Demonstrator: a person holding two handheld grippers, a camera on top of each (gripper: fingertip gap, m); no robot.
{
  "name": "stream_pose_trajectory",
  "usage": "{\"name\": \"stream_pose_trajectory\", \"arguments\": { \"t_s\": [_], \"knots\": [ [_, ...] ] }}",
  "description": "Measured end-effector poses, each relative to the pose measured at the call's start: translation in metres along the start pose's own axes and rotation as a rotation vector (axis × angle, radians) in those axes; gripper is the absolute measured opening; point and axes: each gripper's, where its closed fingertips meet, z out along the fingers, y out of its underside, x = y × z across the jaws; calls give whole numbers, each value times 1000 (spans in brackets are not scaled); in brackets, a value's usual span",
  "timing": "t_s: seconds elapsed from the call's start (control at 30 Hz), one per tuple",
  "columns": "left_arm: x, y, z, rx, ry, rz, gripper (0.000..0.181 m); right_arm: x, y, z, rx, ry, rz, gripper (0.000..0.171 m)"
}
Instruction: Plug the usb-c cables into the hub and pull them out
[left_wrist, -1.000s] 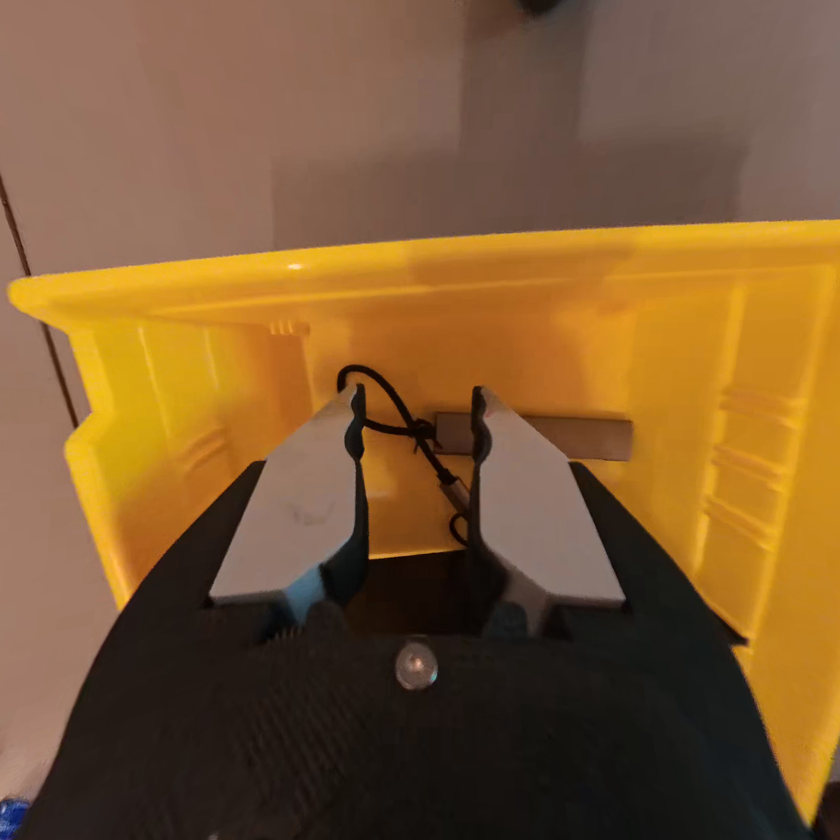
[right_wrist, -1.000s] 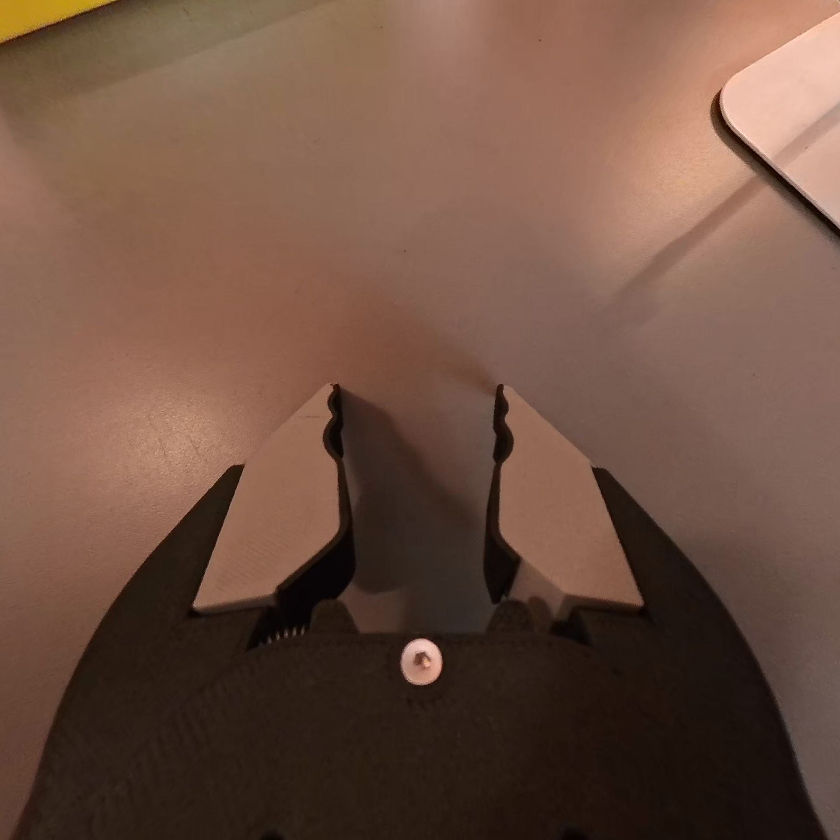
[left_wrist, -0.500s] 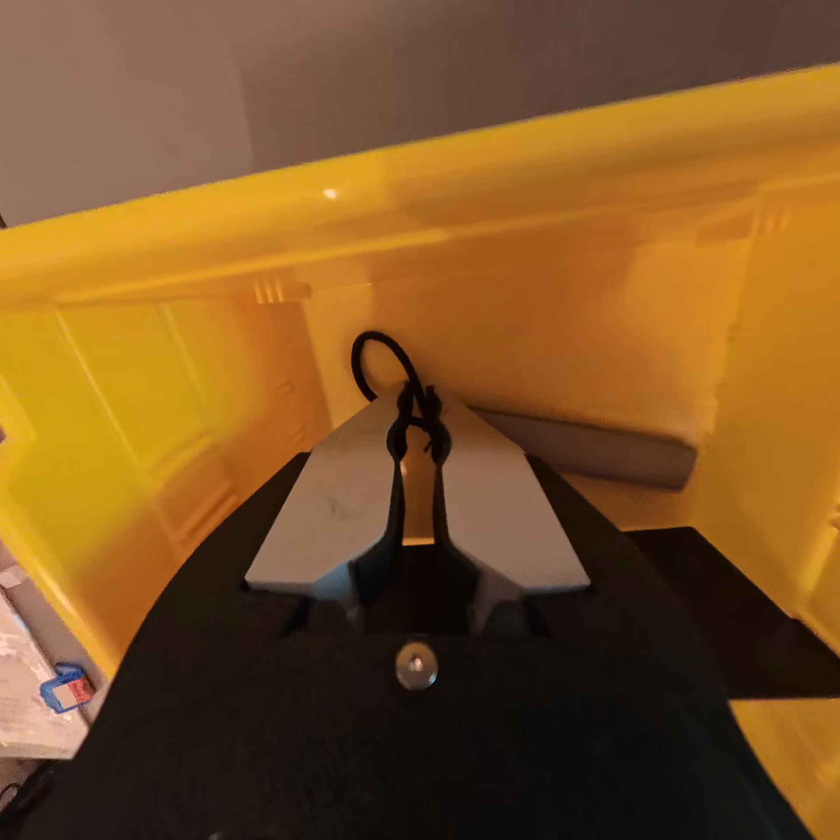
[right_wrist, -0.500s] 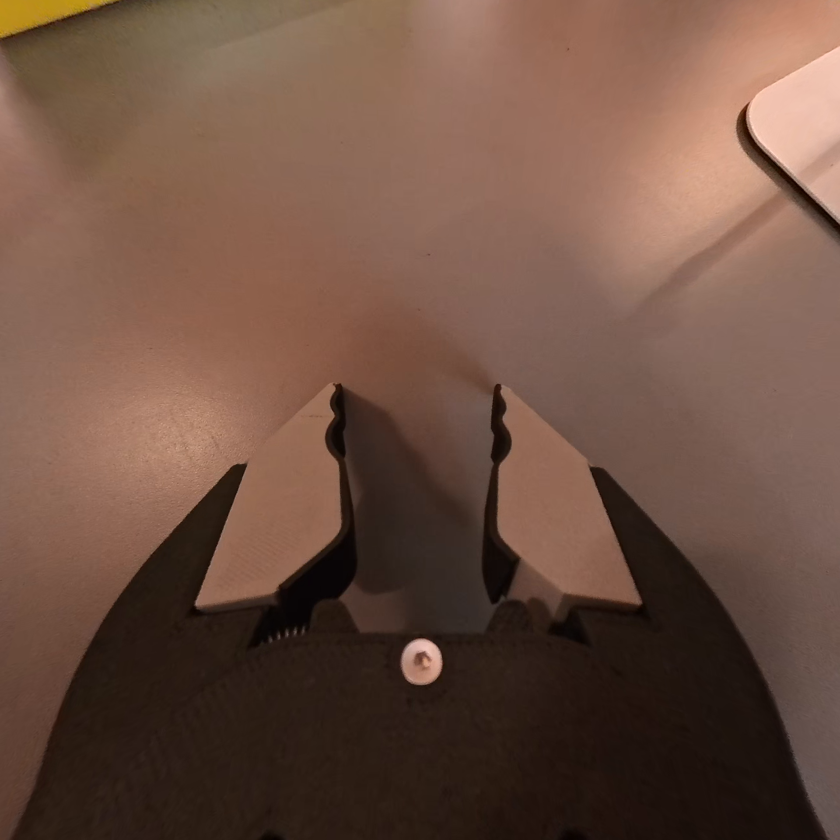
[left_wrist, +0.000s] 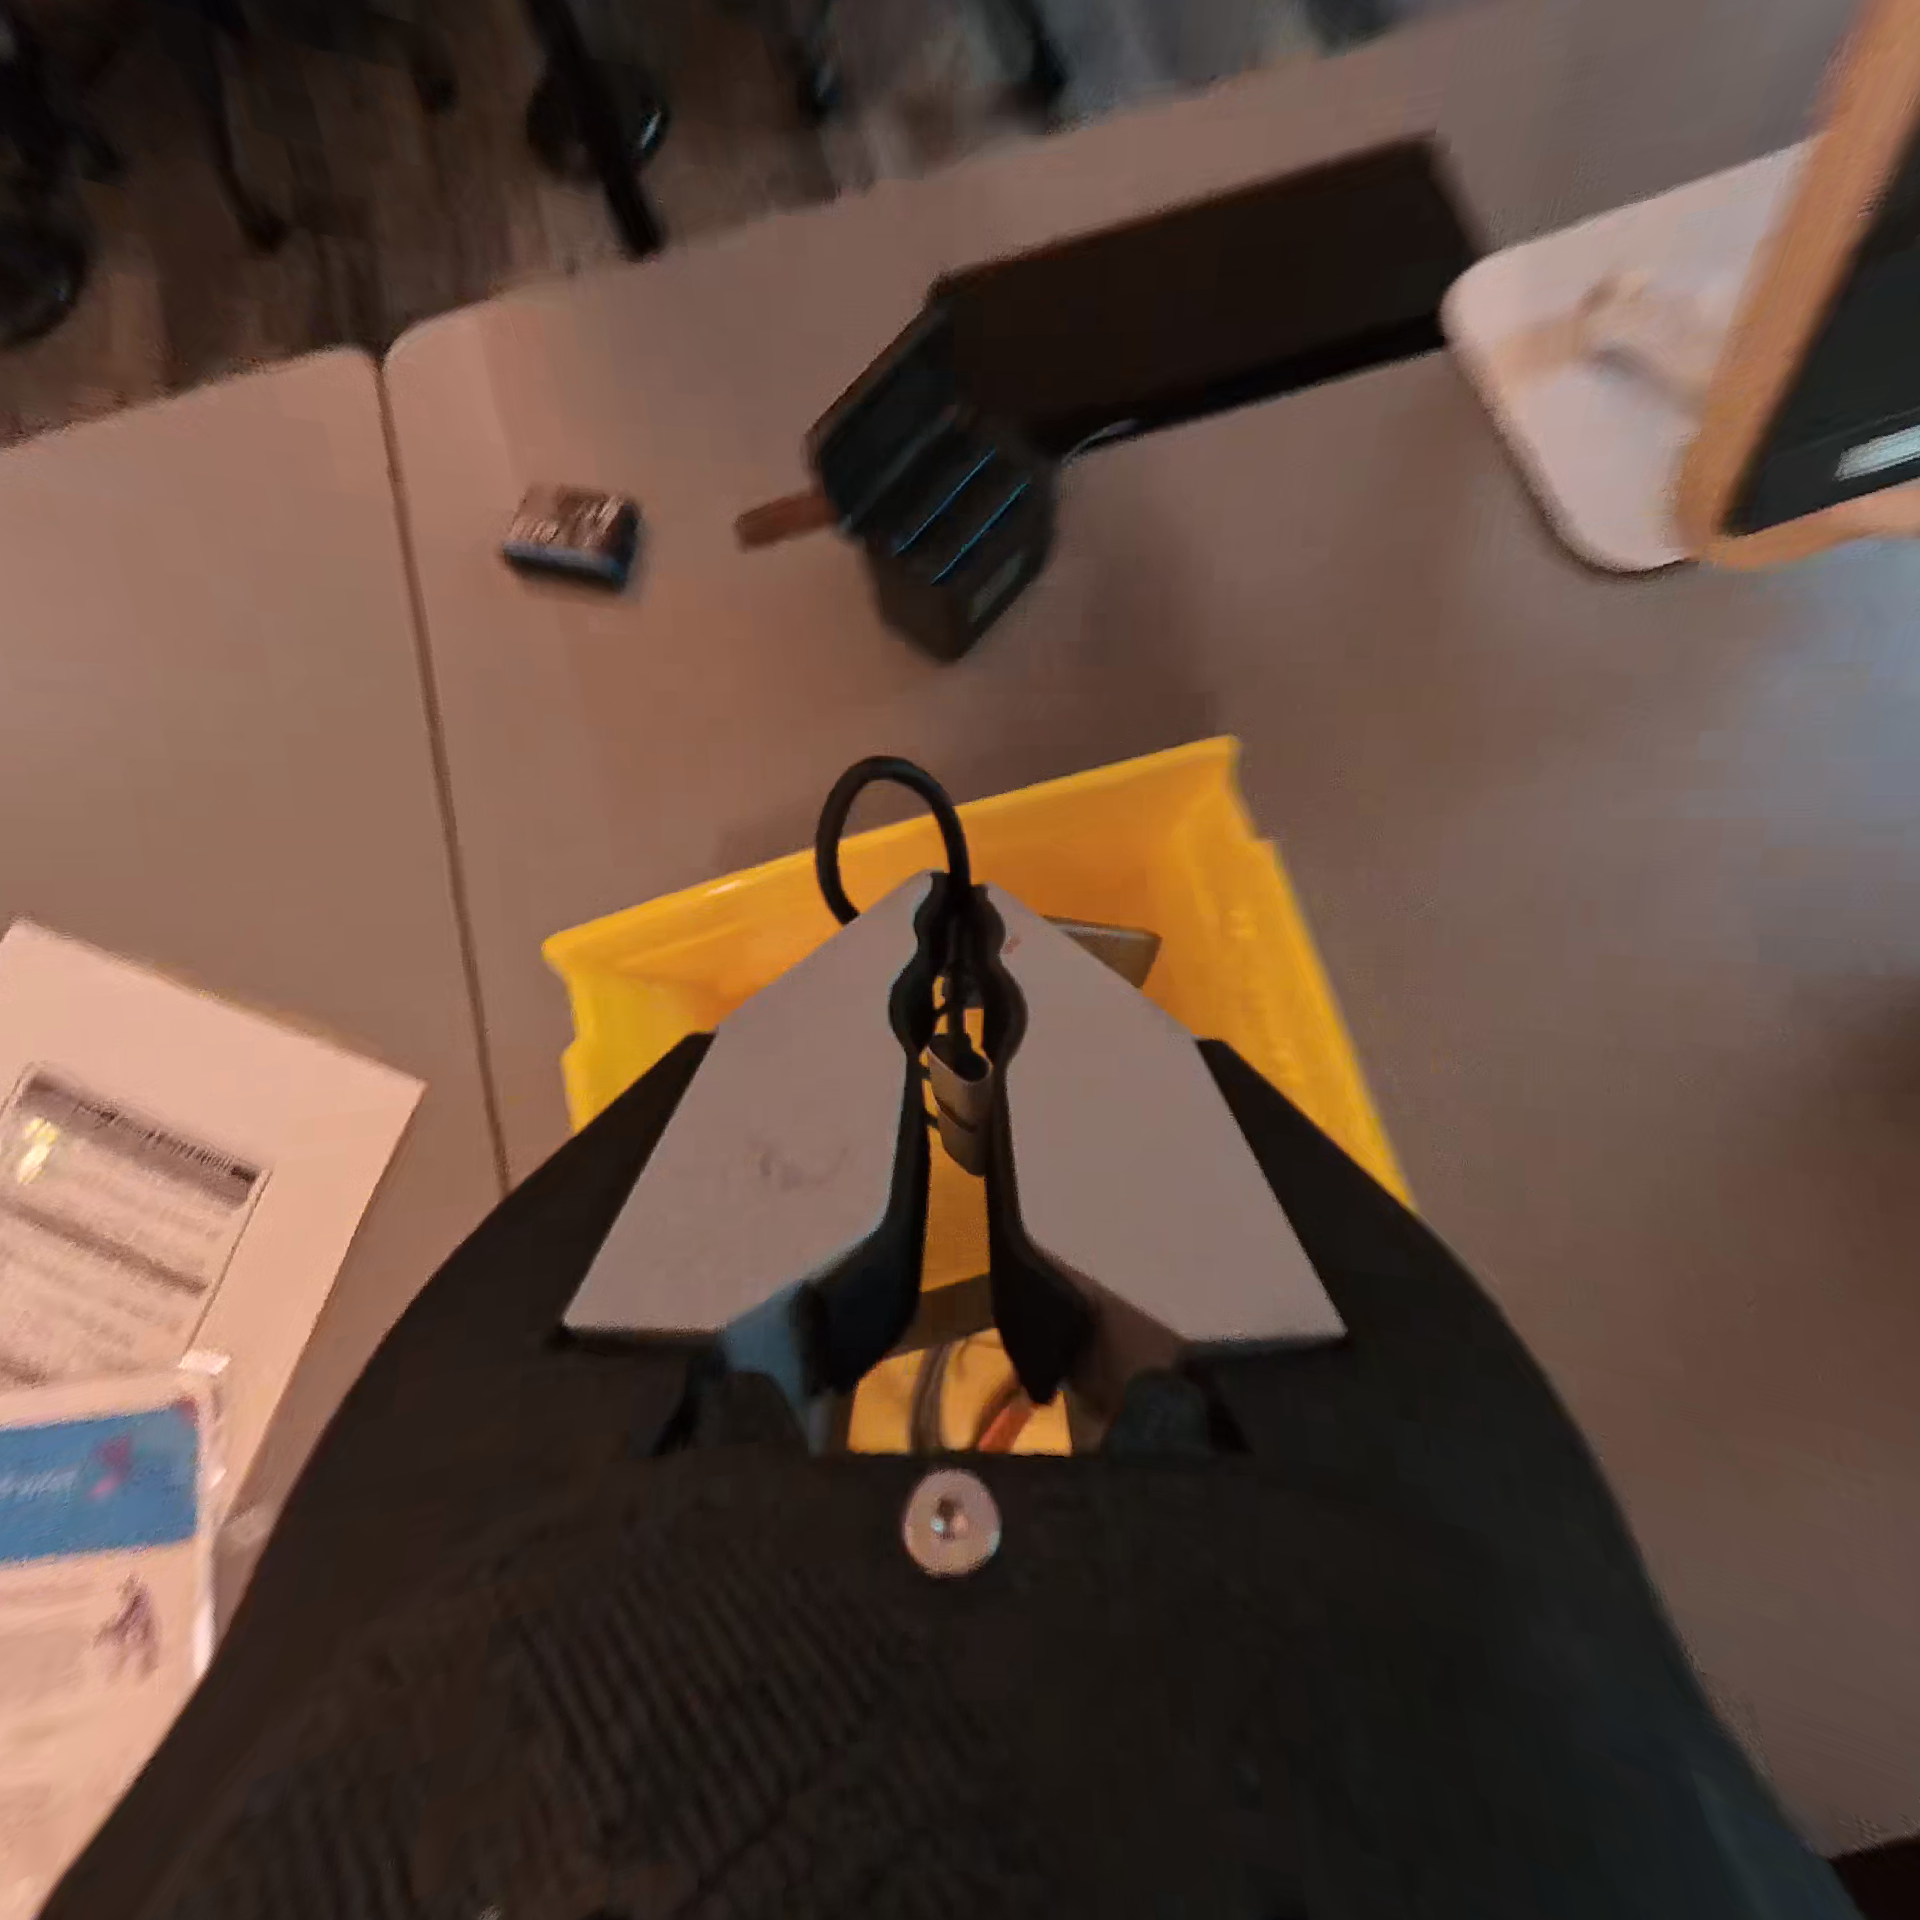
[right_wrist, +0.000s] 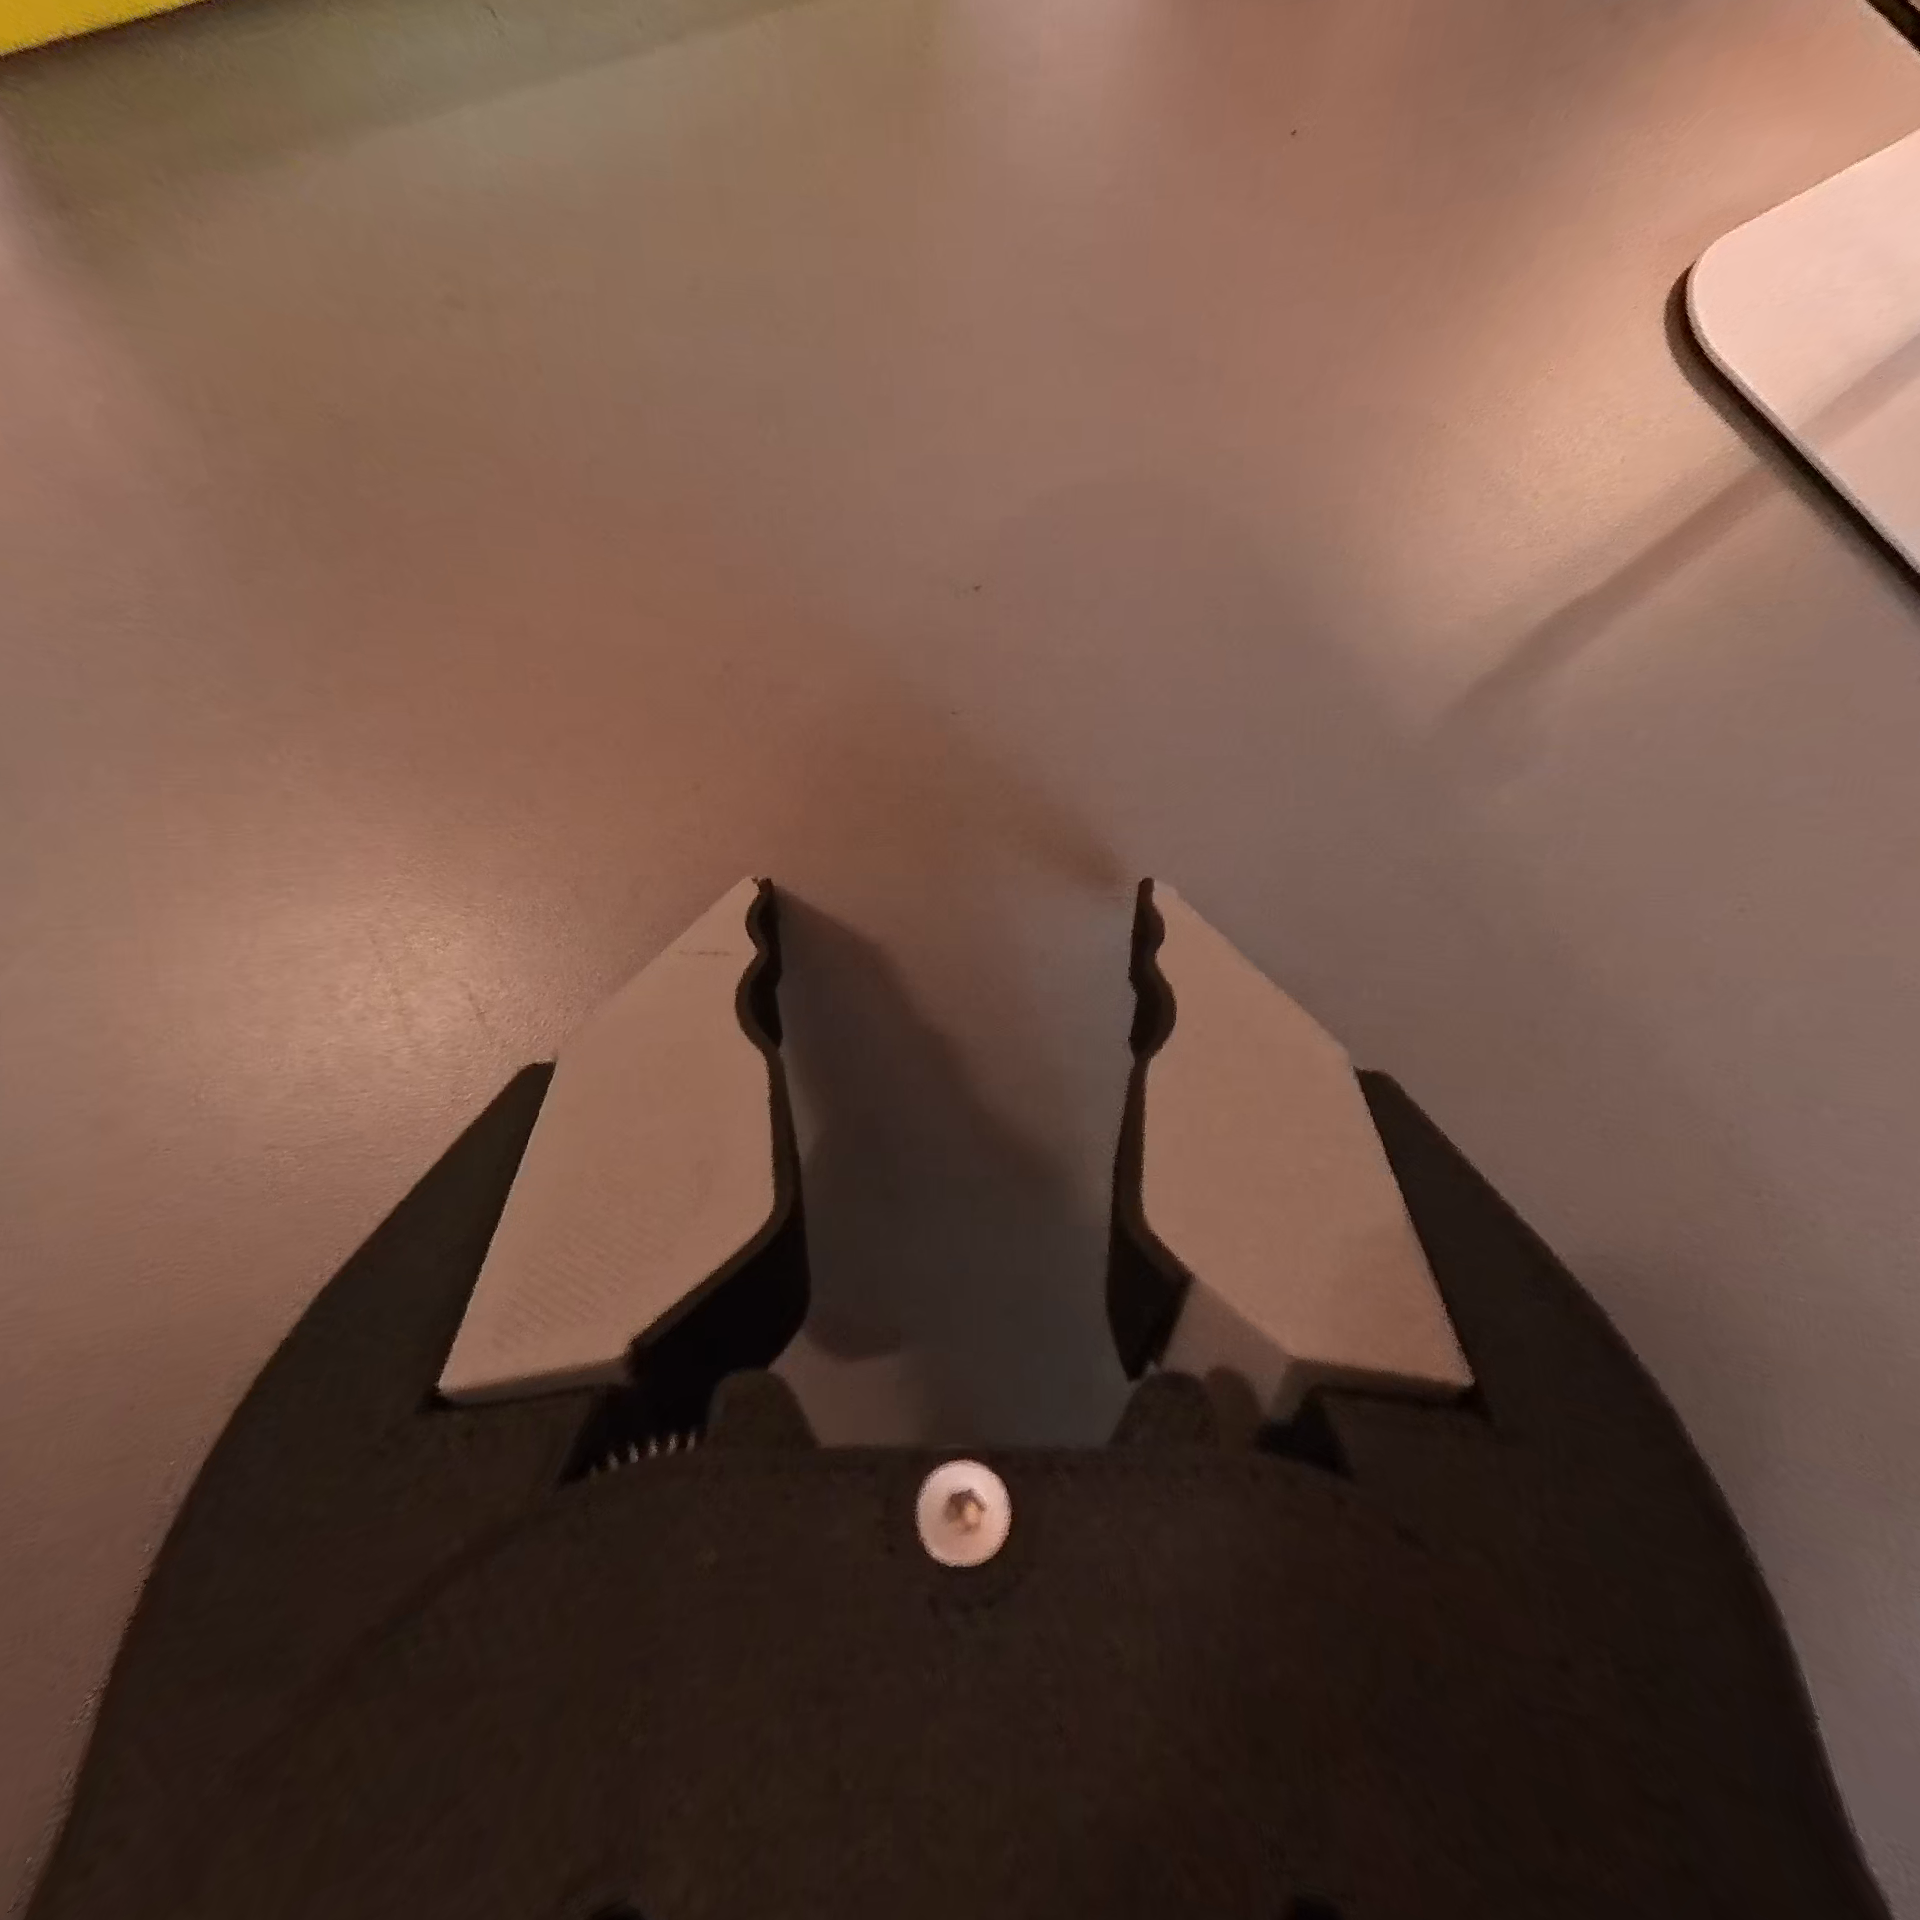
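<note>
1. USB-C cable (left_wrist: 891, 821), thin and black, is pinched between the closed tips of the left gripper (left_wrist: 954, 896); a small loop of it rises just past the tips, and its grey metal plug (left_wrist: 964, 1101) hangs down in the gap between the two fingers.
2. Below and beyond the left gripper sits a yellow bin (left_wrist: 1288, 997) on the pale table (left_wrist: 623, 707); a grey slab that may be the hub (left_wrist: 1117, 945) peeks out inside it, just right of the fingertips, though most of it is hidden.
3. Farther off on the table stand a dark boxy device with blue edges (left_wrist: 940, 509) and a small dark block (left_wrist: 571, 532) to its left; both are blurred.
4. At the near left lies a white printed sheet (left_wrist: 156, 1143) with a blue-and-white packet (left_wrist: 99, 1475) on top of it.
5. At the far right, a white tray (left_wrist: 1579, 353) lies partly behind a wood-framed panel (left_wrist: 1808, 291).
6. The right gripper (right_wrist: 954, 888) has its fingers spread wide with nothing between them, low over the bare table (right_wrist: 935, 468).
7. A white rounded tray corner (right_wrist: 1829, 343) shows to its right, and a sliver of yellow (right_wrist: 62, 26) at the far left.
</note>
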Motion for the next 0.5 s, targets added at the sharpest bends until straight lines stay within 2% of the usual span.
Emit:
{"name": "stream_pose_trajectory", "arguments": {
  "t_s": [0.03,0.1,0.33,0.43,0.5],
  "knots": [
    [16,-7,-6,42,38,17,0,0,0,0,3,7,-12,65],
    [49,-20,-22,141,96,81,1,0,-2,-1,12,24,-43,67],
    [139,-42,-97,450,38,407,0,-3,-12,-10,87,36,-64,67],
    [184,-40,-129,577,115,508,1,-7,-23,-18,151,10,-68,67],
    [215,-27,-138,611,205,547,1,-23,-39,-29,245,-87,-62,66]
  ]
}}
